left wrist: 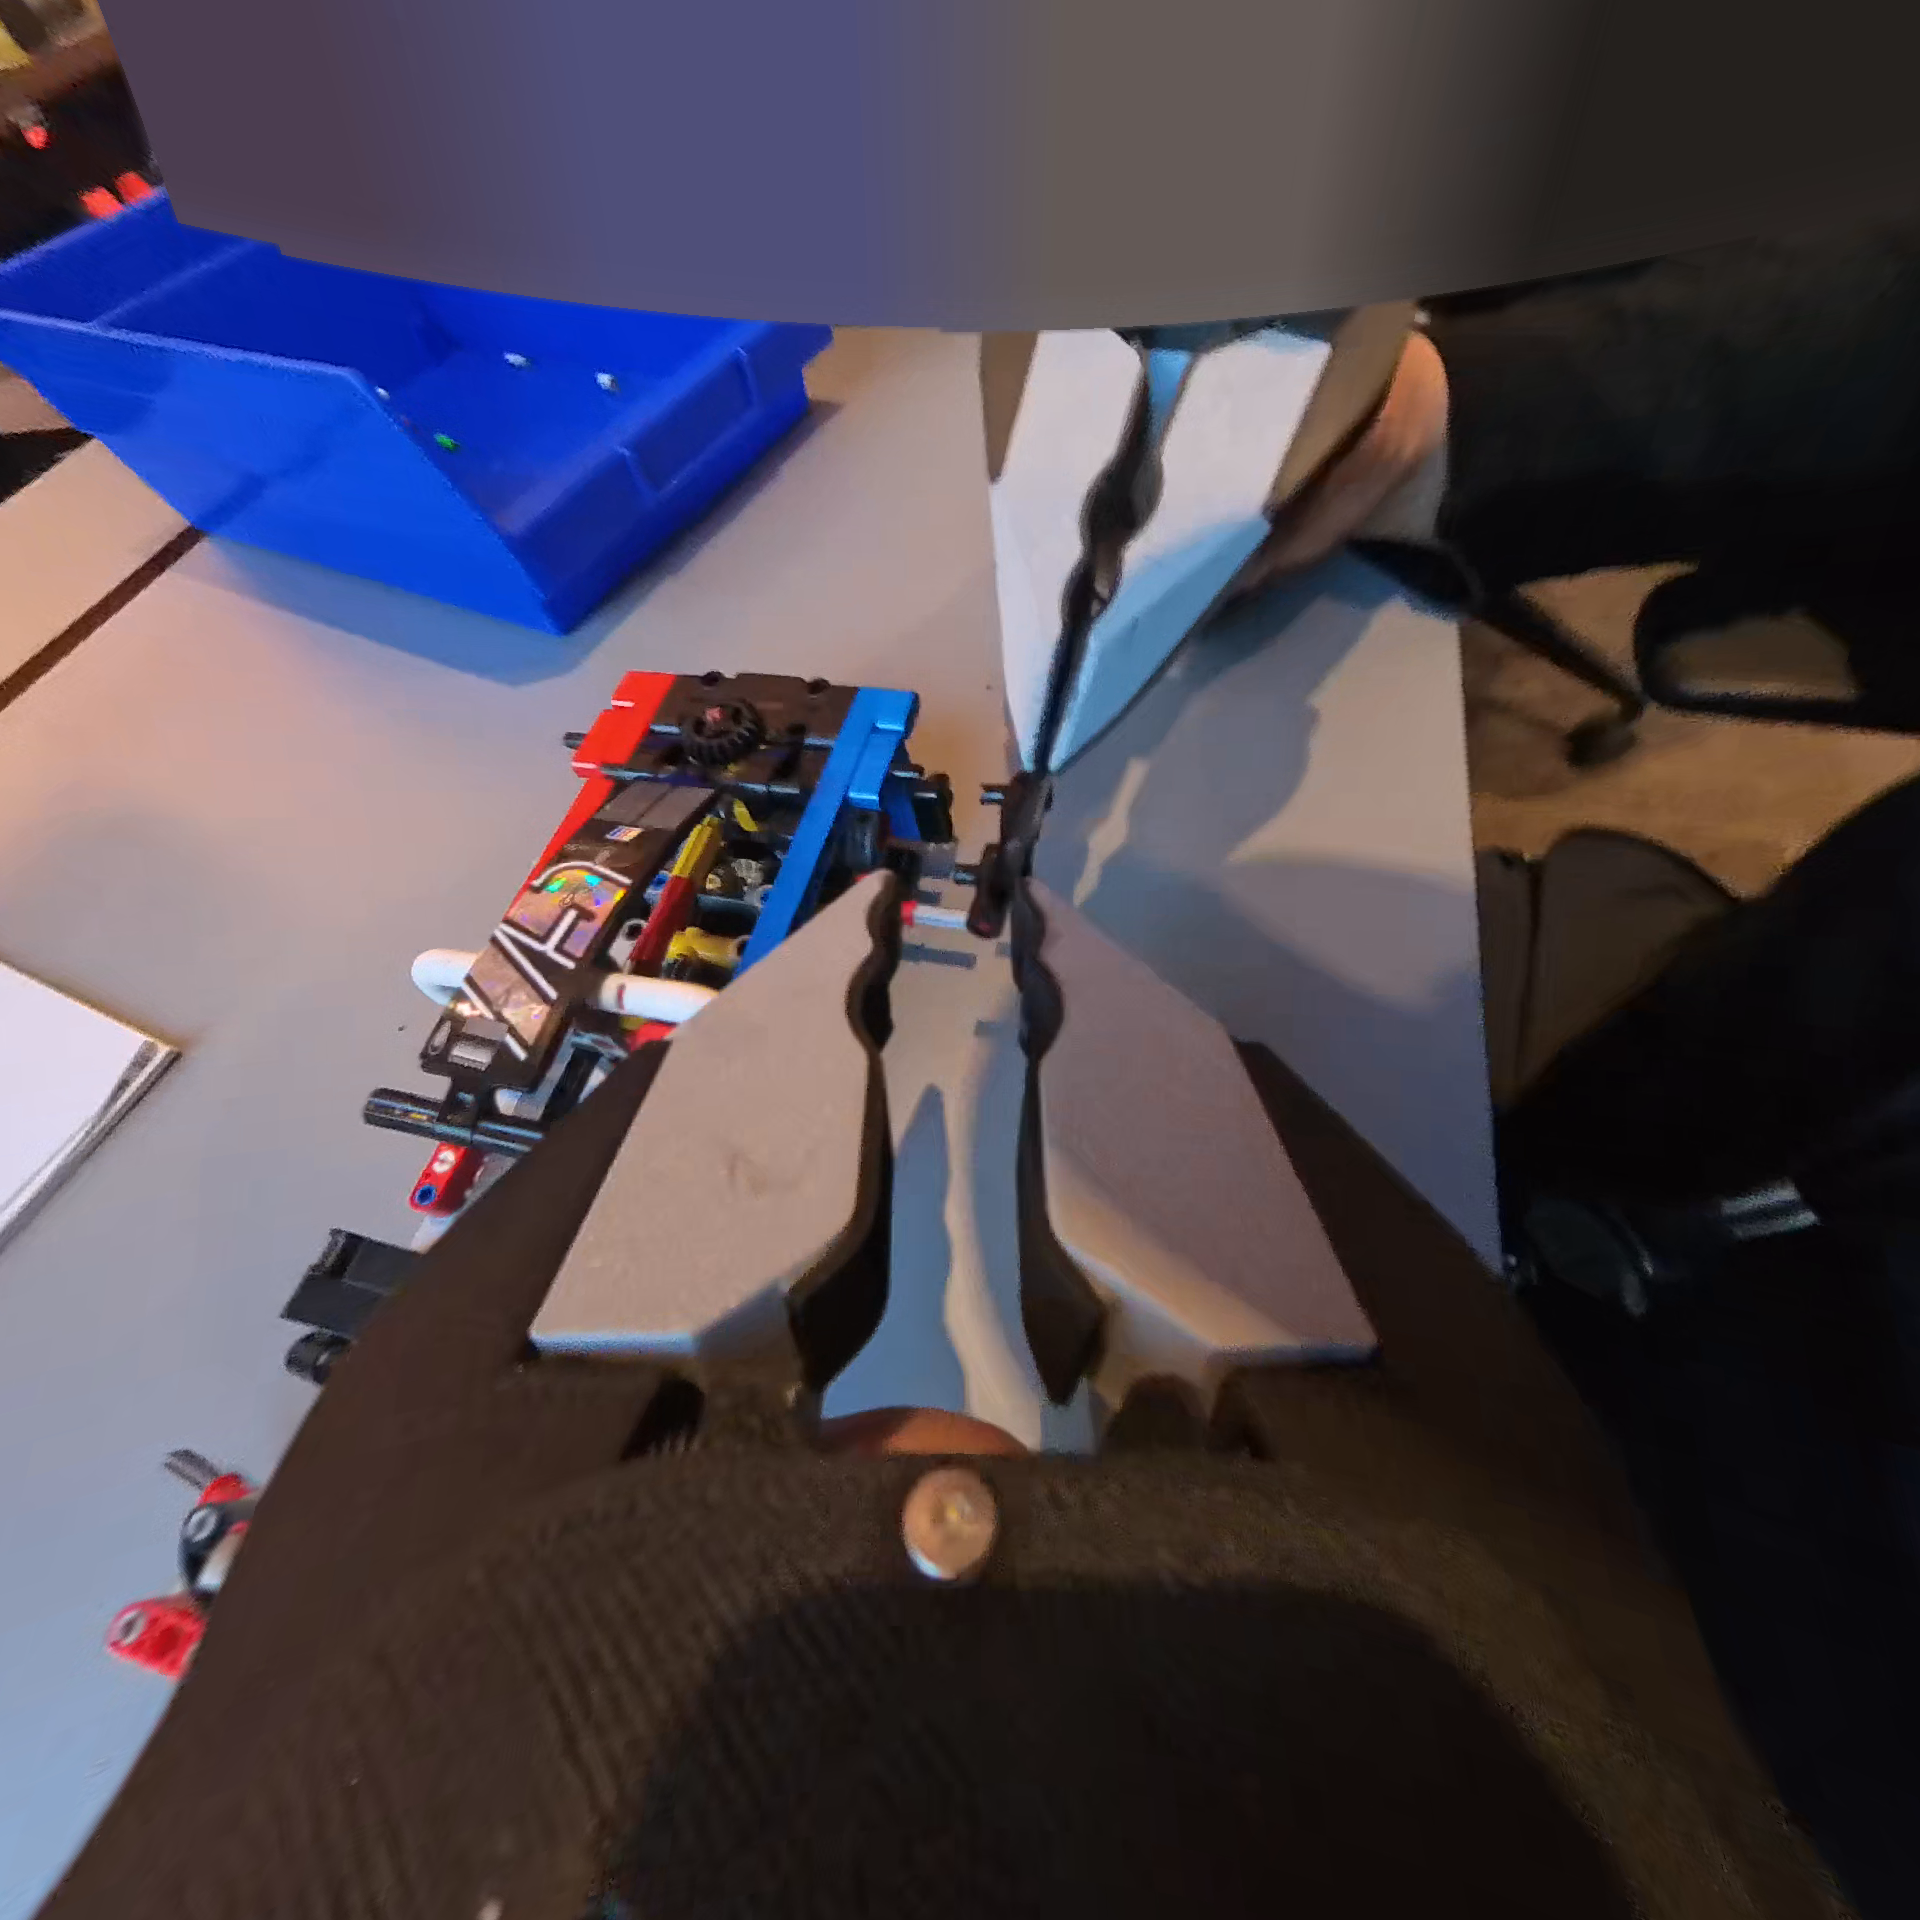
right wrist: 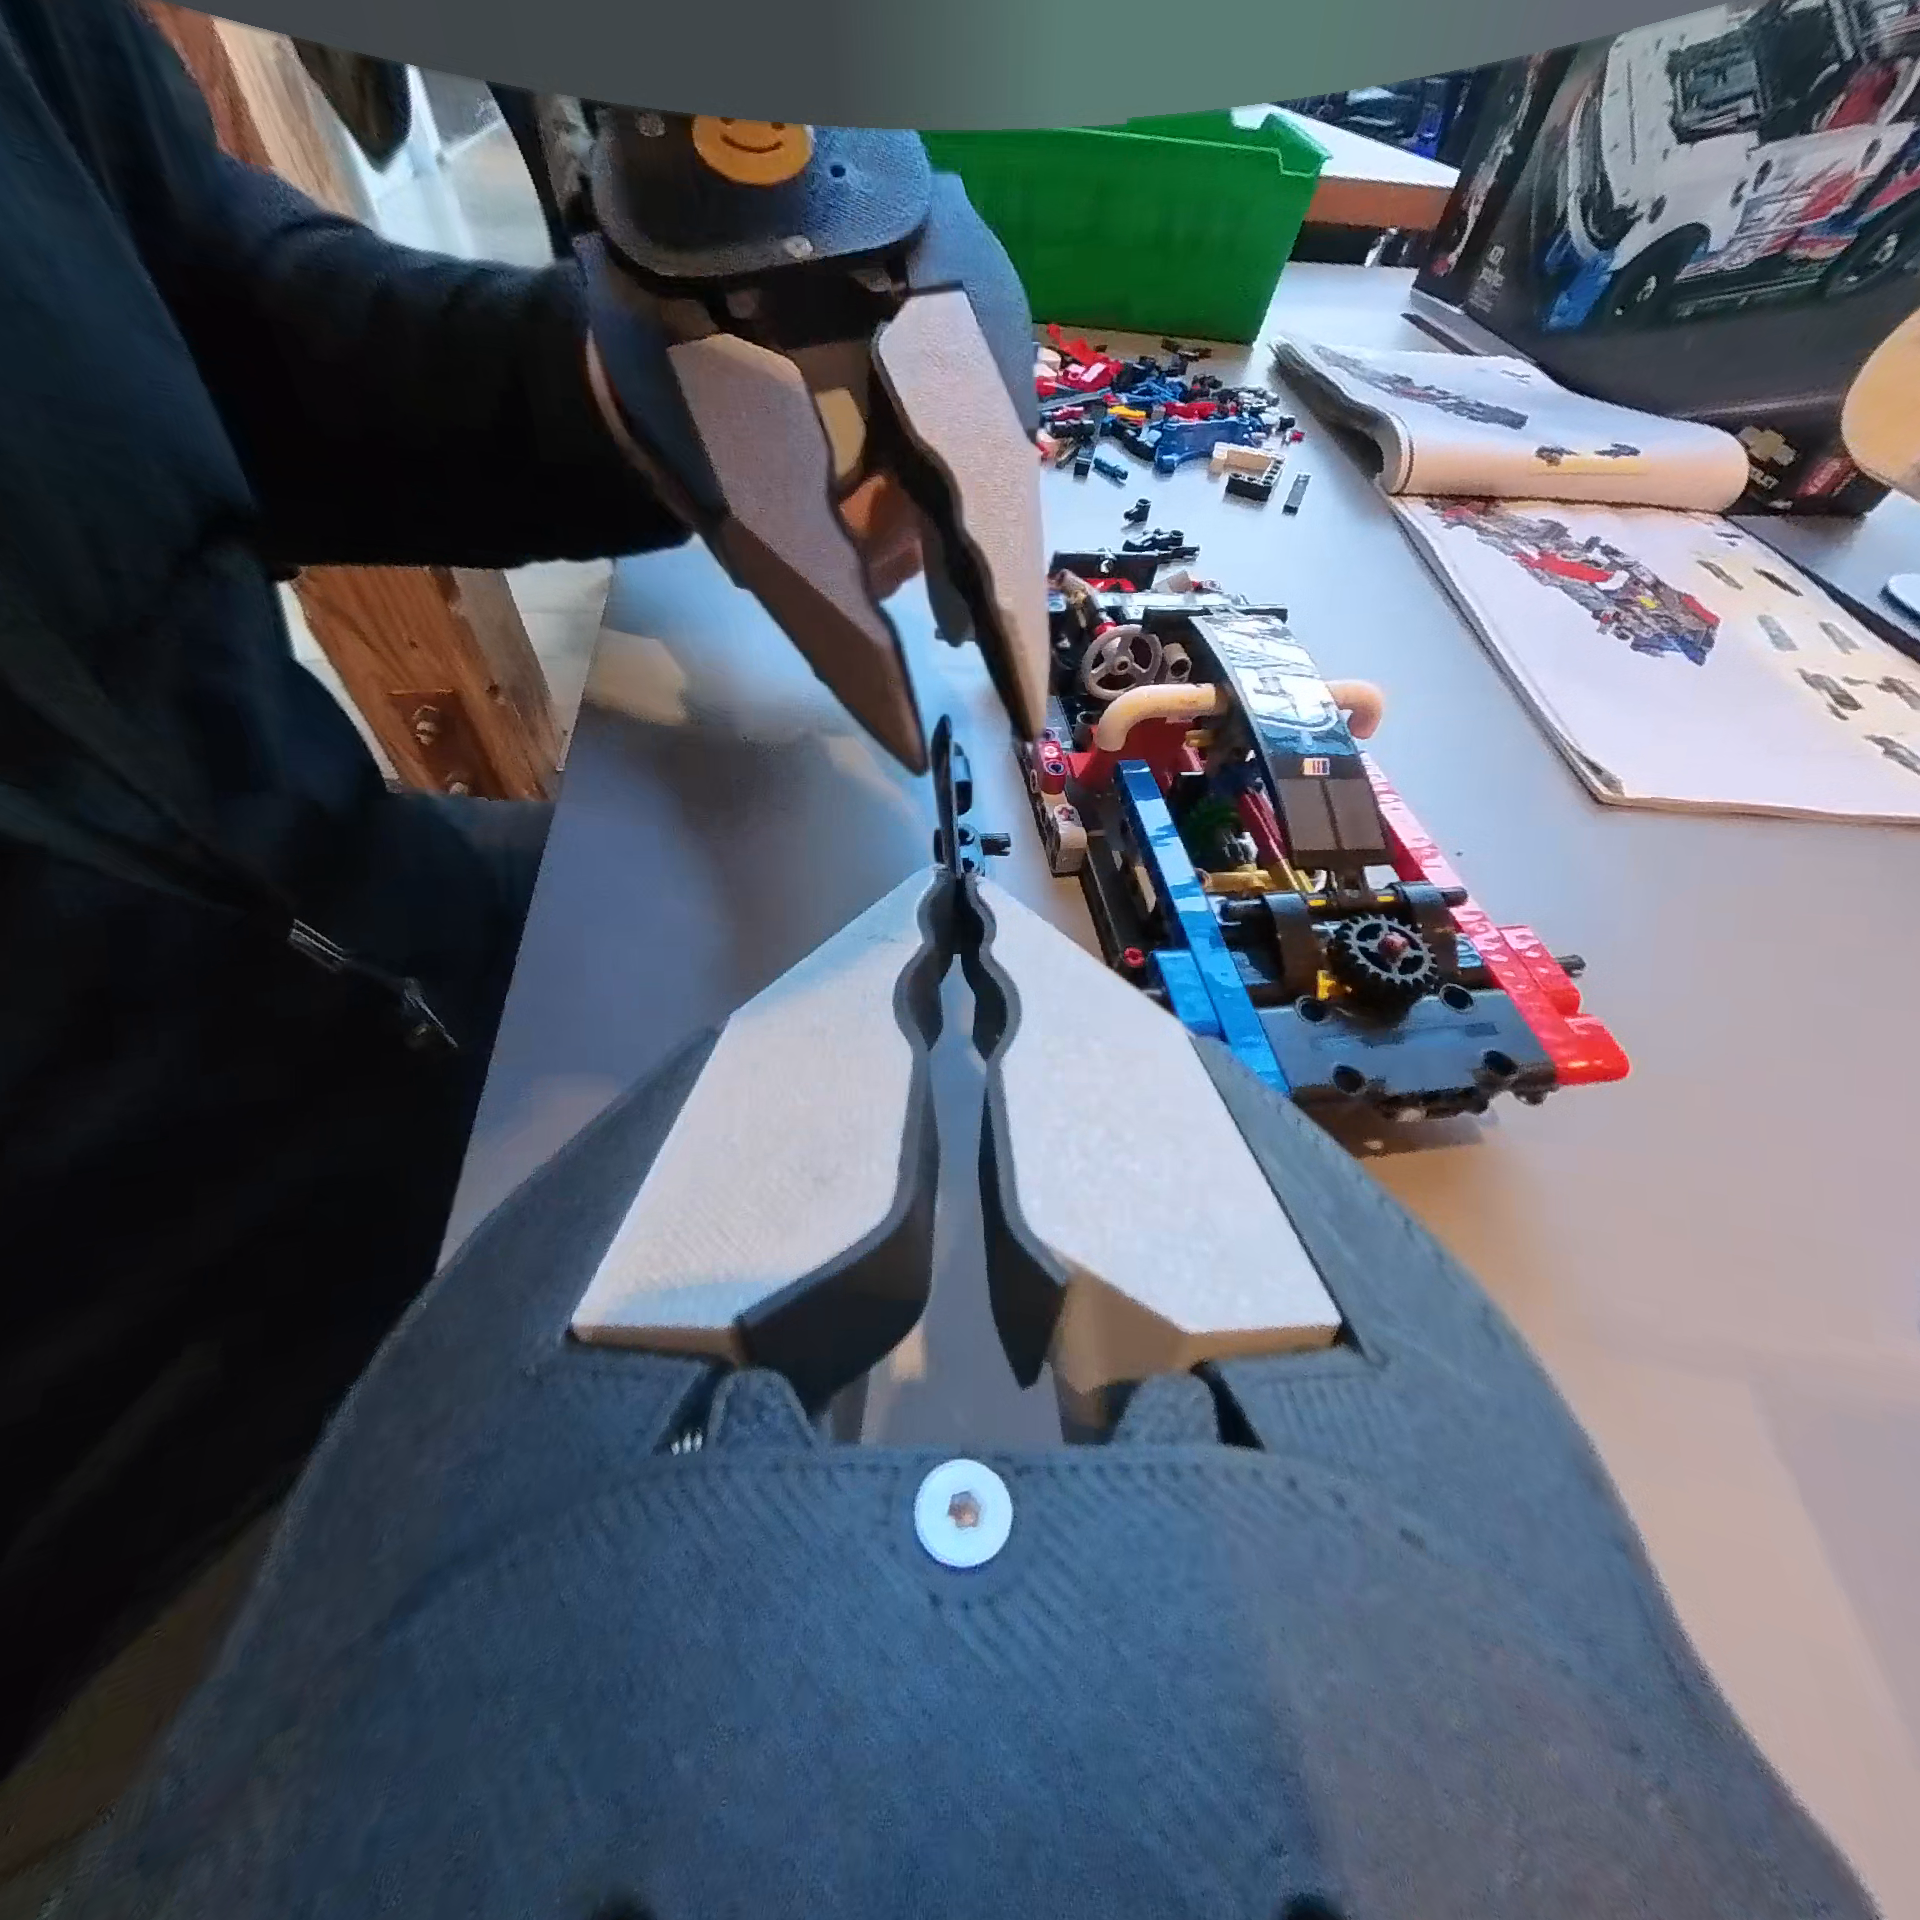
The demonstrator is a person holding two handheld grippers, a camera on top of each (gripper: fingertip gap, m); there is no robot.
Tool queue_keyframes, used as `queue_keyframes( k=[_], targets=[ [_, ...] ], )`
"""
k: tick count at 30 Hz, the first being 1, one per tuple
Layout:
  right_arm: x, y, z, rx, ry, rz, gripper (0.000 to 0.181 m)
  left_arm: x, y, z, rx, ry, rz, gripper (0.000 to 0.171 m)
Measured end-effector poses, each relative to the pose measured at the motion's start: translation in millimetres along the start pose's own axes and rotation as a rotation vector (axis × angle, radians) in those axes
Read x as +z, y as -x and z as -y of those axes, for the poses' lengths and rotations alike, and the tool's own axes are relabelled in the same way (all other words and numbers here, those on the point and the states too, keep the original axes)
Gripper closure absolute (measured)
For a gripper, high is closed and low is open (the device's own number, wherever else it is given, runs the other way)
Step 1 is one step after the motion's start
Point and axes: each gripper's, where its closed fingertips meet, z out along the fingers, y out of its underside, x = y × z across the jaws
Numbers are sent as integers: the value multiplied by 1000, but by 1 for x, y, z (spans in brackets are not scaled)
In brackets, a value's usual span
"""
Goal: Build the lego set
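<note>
Right gripper (right wrist: pixel 951 894) pinching black piece (right wrist: pixel 954 805), car (right wrist: pixel 1320 831) beside

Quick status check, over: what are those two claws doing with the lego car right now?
Right claw shut on small black piece. Left claw open beside it. Lego car on table, piece not yet attached. Nothing between piece and car.

car chassis (right wrist: pixel 1299 831): red-blue-black, flat on table | black beam (right wrist: pixel 951 805): upright, just beside chassis's side
</note>
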Motion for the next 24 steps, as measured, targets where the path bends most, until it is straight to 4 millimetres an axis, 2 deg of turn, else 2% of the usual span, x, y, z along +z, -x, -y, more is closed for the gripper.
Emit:
queue_keyframes(
  k=[2, 4, 5, 7, 11, 15, 18, 20, 22, 24],
  targets=[
    [3, -3, -1, -13, 13, 1, 181, 3, -7, -1, -24, -28, -57, 162],
    [6, -3, -1, -15, 16, 26, 181, 5, -7, -4, -29, -33, -67, 161],
    [8, -3, -1, -20, 22, 32, 181, 5, -7, -1, -25, -52, -72, 161],
    [10, -6, -2, -44, 31, 28, 181, 2, -5, 5, -5, -107, -70, 171],
    [14, -12, -8, -55, 74, 18, 181, 6, 0, -5, 42, -31, -75, 171],
    [13, -17, -8, -54, 67, 13, 181, 9, 3, -3, 97, -29, -83, 171],
    [11, -16, -3, -50, 32, 29, 181, 5, 2, 7, 15, -108, -129, 171],
    [11, -15, -3, -51, 30, 31, 181, 4, 6, 6, -46, -121, -145, 169],
    [11, -17, -3, -52, 27, 25, 181, 3, 11, 2, -51, -114, -122, 158],
    [11, -17, -3, -45, 24, 29, 181, -1, 12, 1, -14, -109, -111, 157]
  ],
)
